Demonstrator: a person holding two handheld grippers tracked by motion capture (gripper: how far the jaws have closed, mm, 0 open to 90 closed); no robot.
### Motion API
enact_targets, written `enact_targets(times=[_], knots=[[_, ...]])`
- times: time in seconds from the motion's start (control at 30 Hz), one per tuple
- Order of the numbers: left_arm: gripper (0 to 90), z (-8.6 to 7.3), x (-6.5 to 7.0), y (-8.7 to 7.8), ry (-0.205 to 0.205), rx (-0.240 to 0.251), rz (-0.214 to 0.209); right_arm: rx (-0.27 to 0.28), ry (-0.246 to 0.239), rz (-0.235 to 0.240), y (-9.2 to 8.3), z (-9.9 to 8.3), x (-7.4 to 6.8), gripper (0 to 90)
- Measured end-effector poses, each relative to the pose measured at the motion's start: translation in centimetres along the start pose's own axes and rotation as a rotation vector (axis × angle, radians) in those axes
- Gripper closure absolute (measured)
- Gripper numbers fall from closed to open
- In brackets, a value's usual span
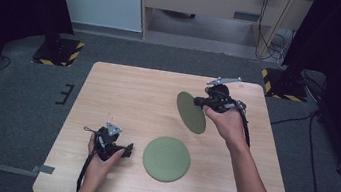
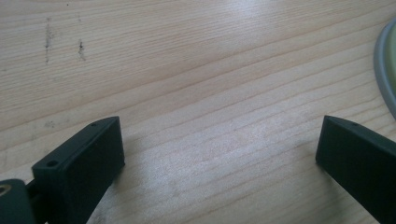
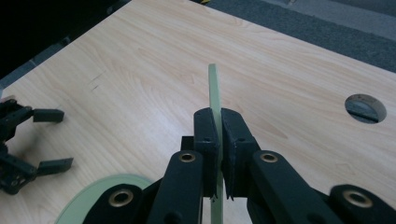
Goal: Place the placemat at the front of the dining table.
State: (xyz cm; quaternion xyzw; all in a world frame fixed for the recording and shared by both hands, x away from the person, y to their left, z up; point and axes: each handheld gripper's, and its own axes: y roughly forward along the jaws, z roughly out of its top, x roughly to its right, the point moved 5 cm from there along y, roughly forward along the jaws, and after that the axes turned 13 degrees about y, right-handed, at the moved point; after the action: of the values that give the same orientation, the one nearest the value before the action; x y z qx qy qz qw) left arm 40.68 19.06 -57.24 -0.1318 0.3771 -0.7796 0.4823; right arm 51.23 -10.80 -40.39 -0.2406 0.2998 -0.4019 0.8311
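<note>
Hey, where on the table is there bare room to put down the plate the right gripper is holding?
The far left of the table, beyond the left gripper, is bare. It is tighter between the held plate, the flat plate and the right gripper.

One plate (image 1: 166, 158) lies on the table (image 1: 123, 94); a second plate (image 1: 190, 112), behind it, stands on edge

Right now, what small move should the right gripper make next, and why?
Probably carry the held plate toward the flat plate and lower it there. The right gripper pinches its rim, on edge above the table; the left gripper rests open, apart.
</note>
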Motion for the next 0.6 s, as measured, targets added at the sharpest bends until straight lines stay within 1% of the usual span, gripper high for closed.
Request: enact_targets(times=[0.07,0.13,0.3,0.37,0.5,0.6], knots=[[0.0,0.1,0.0,0.1,0.002,-0.001,-0.004,0.008,0.005,-0.005,0.3,0.4,0.2,86.1],[0.0,0.1,0.1,0.1,0.002,-0.001,-0.003,0.028,0.024,-0.011,0.7,1.1,0.5,86.1],[0.0,0.1,0.1,0.1,0.001,-0.001,-0.003,0.047,0.041,-0.022,1.4,1.9,0.8,86.1],[0.0,0.1,0.1,0.1,0.001,-0.001,-0.003,0.049,0.044,-0.029,1.4,2.0,0.9,86.1],[0.0,0.1,0.1,0.1,0.000,-0.001,-0.002,0.044,0.055,-0.050,1.9,2.4,1.7,86.1],[0.0,0.1,0.1,0.1,-0.001,-0.002,0.000,0.045,0.060,-0.057,2.0,2.5,1.9,86.1]])
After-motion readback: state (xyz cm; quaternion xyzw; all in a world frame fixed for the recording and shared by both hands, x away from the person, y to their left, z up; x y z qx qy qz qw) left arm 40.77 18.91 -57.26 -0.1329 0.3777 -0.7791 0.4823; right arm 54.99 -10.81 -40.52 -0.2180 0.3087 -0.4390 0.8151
